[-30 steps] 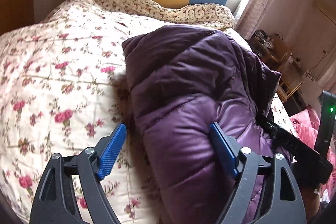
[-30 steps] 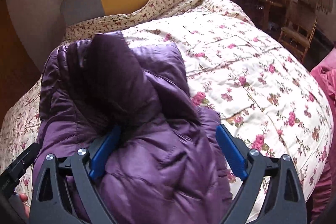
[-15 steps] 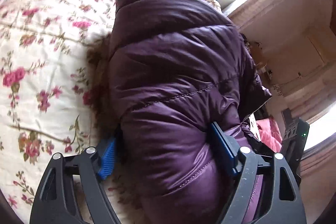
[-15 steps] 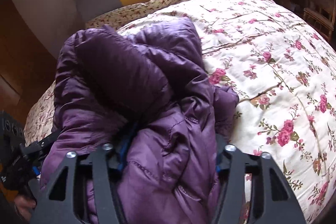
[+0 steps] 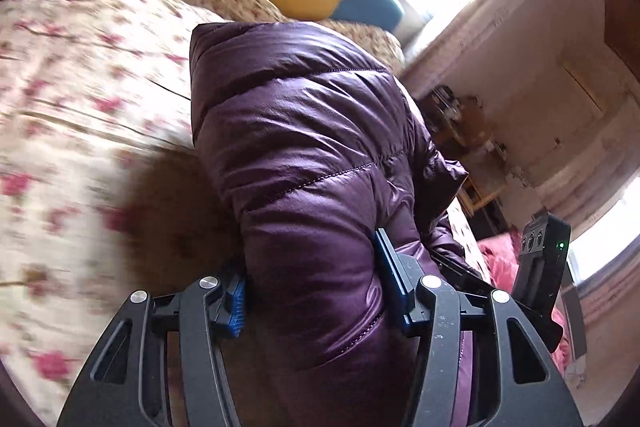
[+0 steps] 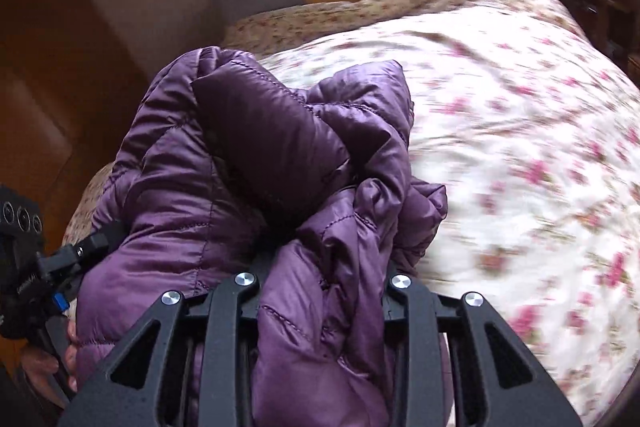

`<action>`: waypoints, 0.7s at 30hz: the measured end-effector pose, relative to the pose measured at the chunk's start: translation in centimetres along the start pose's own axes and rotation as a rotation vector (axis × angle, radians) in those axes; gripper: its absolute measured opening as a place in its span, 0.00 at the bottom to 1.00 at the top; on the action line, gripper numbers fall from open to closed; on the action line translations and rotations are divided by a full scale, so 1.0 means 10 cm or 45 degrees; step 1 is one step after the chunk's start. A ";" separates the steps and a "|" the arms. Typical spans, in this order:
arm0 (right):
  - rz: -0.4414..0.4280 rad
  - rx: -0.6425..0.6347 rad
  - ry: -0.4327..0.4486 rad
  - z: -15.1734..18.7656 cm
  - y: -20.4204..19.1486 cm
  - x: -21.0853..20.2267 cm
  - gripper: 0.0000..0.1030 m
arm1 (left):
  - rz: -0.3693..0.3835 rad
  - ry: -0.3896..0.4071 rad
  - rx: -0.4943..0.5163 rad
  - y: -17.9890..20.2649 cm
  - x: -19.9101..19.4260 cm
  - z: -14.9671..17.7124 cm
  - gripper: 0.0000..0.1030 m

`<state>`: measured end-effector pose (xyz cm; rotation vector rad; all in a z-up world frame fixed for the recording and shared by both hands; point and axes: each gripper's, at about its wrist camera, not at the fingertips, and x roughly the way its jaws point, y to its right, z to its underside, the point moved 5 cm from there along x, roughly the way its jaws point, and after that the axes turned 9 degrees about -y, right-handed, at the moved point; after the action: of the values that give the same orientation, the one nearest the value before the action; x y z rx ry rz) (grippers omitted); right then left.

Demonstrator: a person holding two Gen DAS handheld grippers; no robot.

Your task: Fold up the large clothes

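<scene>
Both of your hand-held grippers, left [image 5: 316,291] and right [image 6: 322,291], have just closed onto the bundled purple jacket [image 5: 304,155] on the bed [image 5: 80,99], so folding looks nearly finished.

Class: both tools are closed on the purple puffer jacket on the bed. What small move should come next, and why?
Probably lift the shiny purple quilted puffer jacket slightly off the floral bedspread: the left tool and right tool, jaws just closing, both pinch bunched folds.
</scene>
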<state>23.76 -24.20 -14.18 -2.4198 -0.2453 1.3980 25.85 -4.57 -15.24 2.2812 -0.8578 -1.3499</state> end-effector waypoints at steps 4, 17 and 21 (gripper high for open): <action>-0.065 -0.138 -0.039 -0.06 -0.63 0.27 0.27 | -0.081 0.096 -0.045 -0.36 -0.50 -0.02 0.52; -0.121 -0.392 -0.128 -0.01 -1.91 1.04 0.27 | -0.273 0.247 -0.252 -1.49 -1.54 0.20 0.52; -0.006 -0.483 -0.119 0.06 -1.96 1.16 0.27 | -0.314 0.236 -0.288 -1.61 -1.40 0.34 0.54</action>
<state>29.40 -2.28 -16.57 -2.6460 -0.5862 1.5850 23.03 16.78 -16.89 2.3404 -0.3543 -1.2349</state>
